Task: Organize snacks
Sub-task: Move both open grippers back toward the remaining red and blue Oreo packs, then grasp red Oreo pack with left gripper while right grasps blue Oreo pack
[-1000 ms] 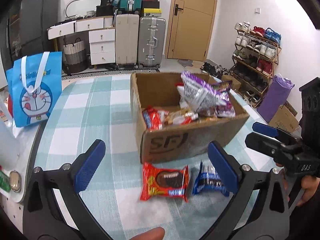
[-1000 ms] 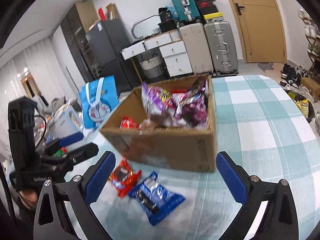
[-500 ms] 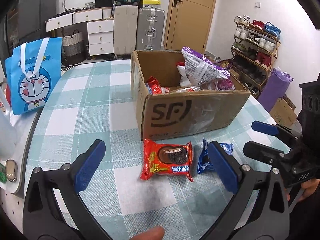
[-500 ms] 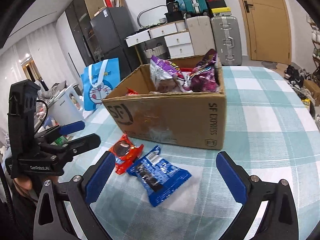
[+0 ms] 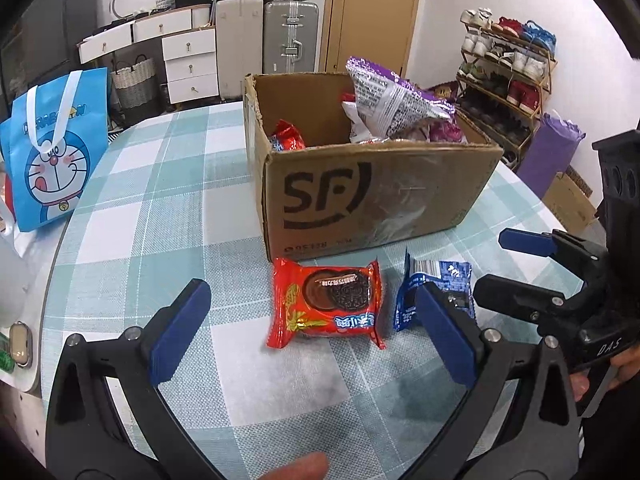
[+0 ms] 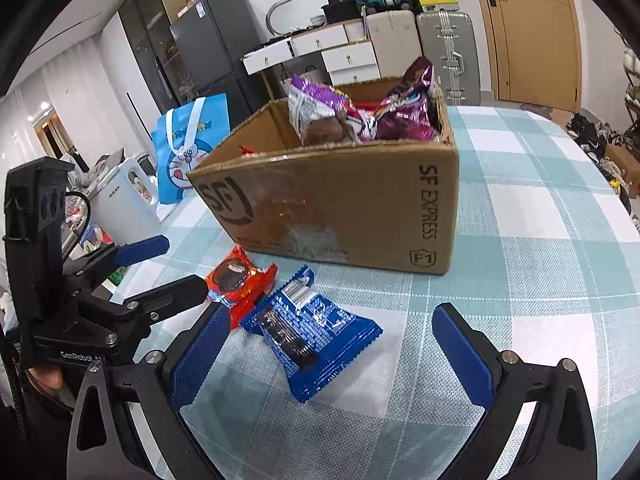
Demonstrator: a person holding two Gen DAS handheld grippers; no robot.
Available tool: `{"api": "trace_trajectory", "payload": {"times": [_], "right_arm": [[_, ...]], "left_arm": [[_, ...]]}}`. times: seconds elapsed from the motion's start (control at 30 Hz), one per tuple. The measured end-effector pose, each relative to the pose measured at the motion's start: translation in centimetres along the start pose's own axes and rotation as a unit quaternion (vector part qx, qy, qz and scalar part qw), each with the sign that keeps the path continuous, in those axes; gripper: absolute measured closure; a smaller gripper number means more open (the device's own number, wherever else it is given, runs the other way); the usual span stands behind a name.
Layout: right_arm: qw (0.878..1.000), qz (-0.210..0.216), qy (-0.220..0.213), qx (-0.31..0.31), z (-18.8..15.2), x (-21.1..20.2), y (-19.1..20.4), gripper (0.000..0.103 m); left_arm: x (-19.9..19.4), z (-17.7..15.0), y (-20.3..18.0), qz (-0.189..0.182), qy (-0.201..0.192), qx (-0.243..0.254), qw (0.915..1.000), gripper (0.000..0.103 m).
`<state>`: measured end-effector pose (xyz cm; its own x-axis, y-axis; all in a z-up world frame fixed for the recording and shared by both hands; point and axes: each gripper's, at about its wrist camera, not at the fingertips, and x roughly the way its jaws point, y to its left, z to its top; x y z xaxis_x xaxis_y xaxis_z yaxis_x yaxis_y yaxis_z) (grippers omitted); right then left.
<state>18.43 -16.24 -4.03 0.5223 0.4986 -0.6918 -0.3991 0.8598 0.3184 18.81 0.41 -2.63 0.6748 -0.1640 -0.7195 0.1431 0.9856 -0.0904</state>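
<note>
A red cookie packet [image 5: 326,304] lies flat on the checked tablecloth just in front of a cardboard box [image 5: 372,196]. My left gripper [image 5: 312,332] is open, its fingers on either side of the packet and a little nearer to me. Beside it lies a blue cookie packet [image 6: 312,328], framed by my open right gripper [image 6: 332,356]. The box [image 6: 352,204] holds purple snack bags [image 6: 404,108] and a red packet [image 5: 286,140]. Each gripper shows in the other's view: the right gripper [image 5: 520,264] and the left gripper [image 6: 160,264].
A blue cartoon tote bag [image 5: 52,148] stands at the table's left edge. A white appliance [image 6: 124,196] sits beyond it. Off the table are suitcases [image 5: 290,36], a white drawer unit, a shoe rack [image 5: 508,68] and a door. A fingertip [image 5: 296,468] shows at the bottom.
Both grippers have dropped lower and closer to the tabletop. The two packets now sit between the open fingers, and the box front looms larger.
</note>
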Motion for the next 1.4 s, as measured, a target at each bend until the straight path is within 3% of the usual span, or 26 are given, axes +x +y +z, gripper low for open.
{"api": "trace_trajectory", "payload": {"times": [0.6, 0.9, 1.4], "right_arm": [[0.999, -0.018, 0.048, -0.011, -1.0, 2.3, -0.1, 0.001], [0.998, -0.02, 0.057, -0.014, -1.0, 3.1, 0.3, 0.001], [0.996, -0.039, 0.061, -0.051, -1.1, 4.2, 2.2, 0.001]], "left_arm": [[2.2, -0.6, 0.3, 0.004, 0.027, -0.001, 0.9996, 0.001], [5.0, -1.2, 1.1, 0.008, 0.057, -0.019, 0.9982, 0.001], [6.7, -1.3, 1.6, 0.015, 0.073, -0.016, 0.9971, 0.001]]}}
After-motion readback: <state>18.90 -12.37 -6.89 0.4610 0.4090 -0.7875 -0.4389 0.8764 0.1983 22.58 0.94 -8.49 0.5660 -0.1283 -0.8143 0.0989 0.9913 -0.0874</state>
